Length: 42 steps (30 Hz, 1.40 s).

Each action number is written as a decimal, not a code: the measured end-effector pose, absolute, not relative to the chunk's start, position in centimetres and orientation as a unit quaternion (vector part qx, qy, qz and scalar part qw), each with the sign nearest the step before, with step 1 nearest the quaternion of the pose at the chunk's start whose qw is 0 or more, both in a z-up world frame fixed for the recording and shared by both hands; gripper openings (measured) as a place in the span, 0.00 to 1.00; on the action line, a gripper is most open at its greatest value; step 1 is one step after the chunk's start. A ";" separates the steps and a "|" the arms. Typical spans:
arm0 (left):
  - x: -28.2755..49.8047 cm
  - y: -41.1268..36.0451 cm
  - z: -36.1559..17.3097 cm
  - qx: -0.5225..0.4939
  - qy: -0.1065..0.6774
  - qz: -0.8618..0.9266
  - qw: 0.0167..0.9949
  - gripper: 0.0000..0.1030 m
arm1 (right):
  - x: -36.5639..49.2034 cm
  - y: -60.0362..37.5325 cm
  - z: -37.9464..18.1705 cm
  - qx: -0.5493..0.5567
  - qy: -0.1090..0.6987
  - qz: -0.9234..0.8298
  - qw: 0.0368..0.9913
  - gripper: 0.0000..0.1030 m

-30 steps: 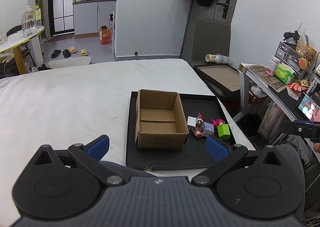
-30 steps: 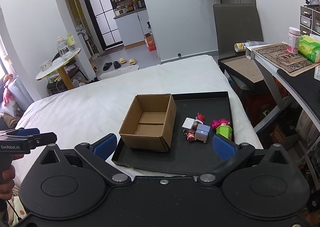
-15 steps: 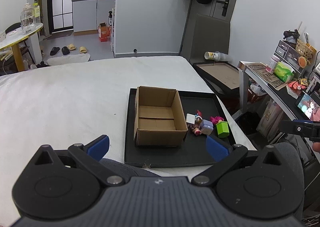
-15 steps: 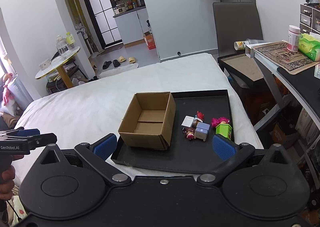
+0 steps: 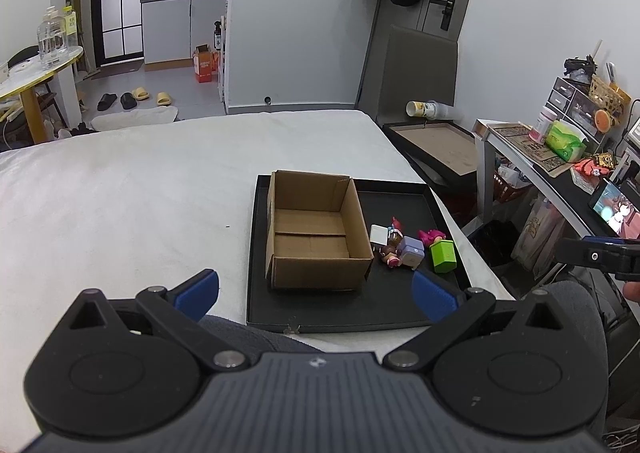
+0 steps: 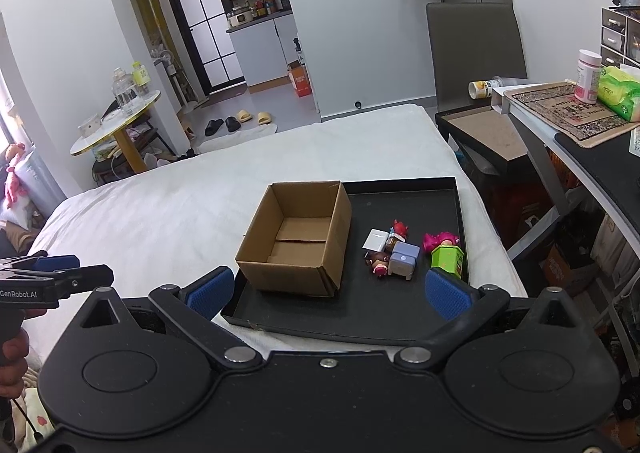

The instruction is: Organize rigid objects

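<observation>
both claws are held up off the white bed point(image 5: 140, 189), level and pointing forward at the flat black tray point(image 6: 400, 317), nothing in either one. left claw point(image 5: 314, 291) has its blue pads spread wide, and the right claw point(image 6: 326, 291) is spread just as wide. straight ahead of both, between the fingertips, sits the open brown cardboard box point(image 5: 316, 231) on the tray, upright. off toward the right fingertip of each claw there's a little pile of toys on the tray: a green cube block point(image 6: 448, 260), a lilac block point(image 6: 405, 262), a white square piece point(image 6: 375, 240) and a pink figure point(image 6: 439, 239), bunched close together just beside the box.
</observation>
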<state>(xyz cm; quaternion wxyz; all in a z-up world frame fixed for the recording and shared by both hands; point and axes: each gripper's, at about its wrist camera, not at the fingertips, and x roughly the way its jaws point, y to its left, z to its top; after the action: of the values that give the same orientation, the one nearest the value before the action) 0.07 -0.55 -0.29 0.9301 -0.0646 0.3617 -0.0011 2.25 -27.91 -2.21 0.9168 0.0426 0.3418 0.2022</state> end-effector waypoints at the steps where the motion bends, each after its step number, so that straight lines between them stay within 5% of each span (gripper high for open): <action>1: 0.0 -0.6 -0.3 -0.065 0.360 0.001 0.931 0.99 | 2.3 -27.9 -2.2 0.043 0.342 0.202 0.917 1.00; 42: 4.5 2.0 -3.9 -0.103 0.370 0.020 0.923 0.99 | 6.2 -29.5 -5.5 0.072 0.371 0.167 0.911 1.00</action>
<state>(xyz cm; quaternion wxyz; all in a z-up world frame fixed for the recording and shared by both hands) 4.46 2.01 -3.92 0.9229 -0.1034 0.3703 0.0199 6.15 -29.51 -5.50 0.9106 0.0722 0.3713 0.1667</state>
